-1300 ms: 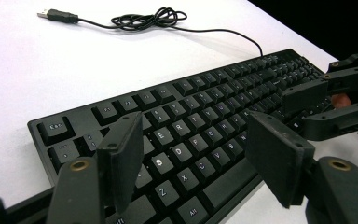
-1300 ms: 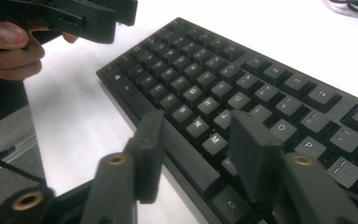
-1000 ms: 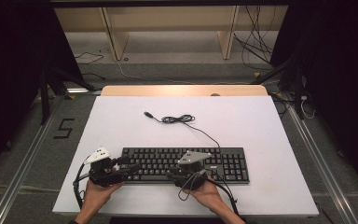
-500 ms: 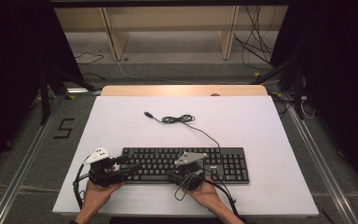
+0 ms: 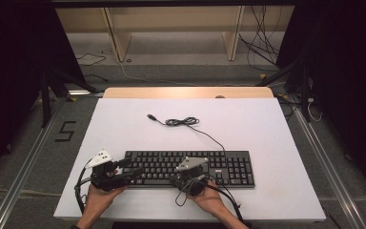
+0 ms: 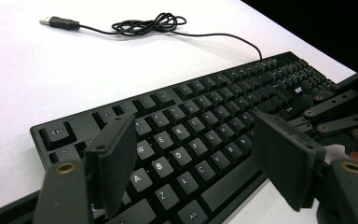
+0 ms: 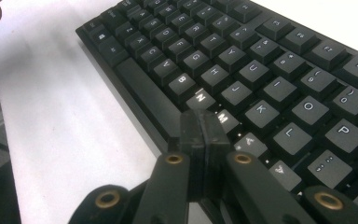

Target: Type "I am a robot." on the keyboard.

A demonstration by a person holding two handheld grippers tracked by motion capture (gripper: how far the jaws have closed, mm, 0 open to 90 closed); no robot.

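A black keyboard [image 5: 219, 167] lies along the near part of the white table, and its cable [image 5: 181, 122] coils behind it. My left gripper [image 5: 132, 168] hovers over the keyboard's left end. In the left gripper view its jaws [image 6: 193, 135] stand wide apart above the letter keys [image 6: 186, 140]. They have just been opening, and nothing is gripped between them. My right gripper [image 5: 177, 179] is at the keyboard's front edge near the middle. In the right gripper view its tips [image 7: 204, 126] are pressed together just over the N and M keys [image 7: 200, 99], with nothing between them.
The cable ends in a loose USB plug [image 5: 150, 116] on the bare table top [image 5: 276, 129] behind the keyboard. A wooden strip [image 5: 186, 92] edges the far side. Black rails and loose wires run on the floor around the table.
My right gripper has shifted slightly left and toward the near edge along the keyboard's front. The left hand and the keyboard have stayed put.
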